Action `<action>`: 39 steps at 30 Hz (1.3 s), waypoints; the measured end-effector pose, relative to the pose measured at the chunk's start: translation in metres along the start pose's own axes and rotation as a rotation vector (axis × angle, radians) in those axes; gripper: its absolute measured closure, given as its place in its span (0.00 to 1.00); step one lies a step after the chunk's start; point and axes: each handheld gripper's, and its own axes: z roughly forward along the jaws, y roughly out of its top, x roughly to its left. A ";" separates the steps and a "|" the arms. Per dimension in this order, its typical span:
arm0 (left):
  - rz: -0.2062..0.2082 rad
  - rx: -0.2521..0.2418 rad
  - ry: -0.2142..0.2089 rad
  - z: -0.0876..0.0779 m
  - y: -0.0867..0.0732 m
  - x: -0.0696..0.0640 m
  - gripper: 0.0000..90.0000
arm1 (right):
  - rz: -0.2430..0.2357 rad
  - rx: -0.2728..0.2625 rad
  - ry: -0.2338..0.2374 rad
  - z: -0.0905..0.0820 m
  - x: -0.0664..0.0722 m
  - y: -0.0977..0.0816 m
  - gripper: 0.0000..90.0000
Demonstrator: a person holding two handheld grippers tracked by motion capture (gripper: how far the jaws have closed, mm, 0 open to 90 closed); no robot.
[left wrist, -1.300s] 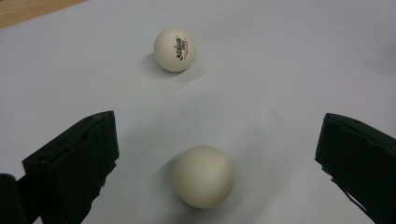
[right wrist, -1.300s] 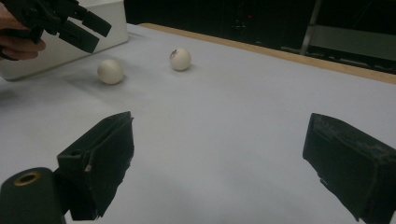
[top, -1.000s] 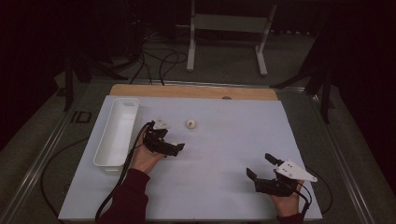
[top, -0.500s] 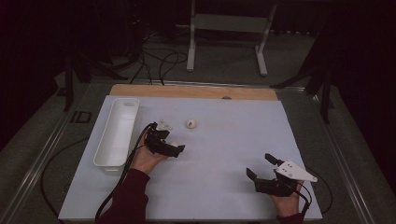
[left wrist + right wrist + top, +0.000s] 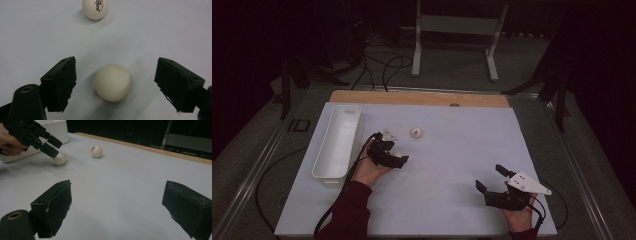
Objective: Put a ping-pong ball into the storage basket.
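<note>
A plain white ball (image 5: 113, 82) lies on the white sheet between the jaws of my left gripper (image 5: 116, 66). The jaws have just been closing on it, but a gap shows on each side and the pads do not touch it. In the high view that gripper (image 5: 398, 157) sits left of centre, over the same ball (image 5: 399, 154). A second white ball (image 5: 416, 132) with red print lies a little beyond it (image 5: 95, 8). My right gripper (image 5: 489, 177) rests near the front right, open and with nothing in it (image 5: 117, 190), and looks across at both balls (image 5: 59, 158) (image 5: 96, 151).
A long white tray (image 5: 337, 145) stands along the left side of the sheet, close to the left hand. A wooden strip (image 5: 422, 98) borders the far edge. Cables and a metal stand sit on the dark floor beyond the table.
The left gripper's jaws stand a little narrower around the plain ball. Both hands and both balls have kept their places.
</note>
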 end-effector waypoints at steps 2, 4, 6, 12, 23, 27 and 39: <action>-0.001 0.000 -0.001 0.000 0.000 0.000 0.23 | 0.000 0.001 0.000 0.000 0.000 0.000 0.09; -0.001 0.004 0.001 0.000 0.000 0.000 0.23 | 0.000 0.001 0.001 0.000 0.000 0.000 0.09; 0.000 0.007 0.000 0.001 0.000 0.001 0.24 | -0.001 0.001 0.001 0.001 0.000 0.000 0.09; 0.007 0.022 -0.001 0.004 -0.001 0.001 0.27 | 0.000 0.001 0.001 0.001 0.000 0.000 0.09; 0.006 0.044 -0.004 0.005 -0.002 0.004 0.32 | -0.001 0.000 0.002 0.001 0.000 0.000 0.09; 0.005 0.056 -0.005 0.007 -0.002 0.004 0.34 | -0.001 0.000 0.002 0.001 0.000 0.000 0.09; -0.003 0.086 -0.002 0.012 -0.003 0.003 0.44 | -0.002 -0.001 0.001 0.000 0.000 0.000 0.09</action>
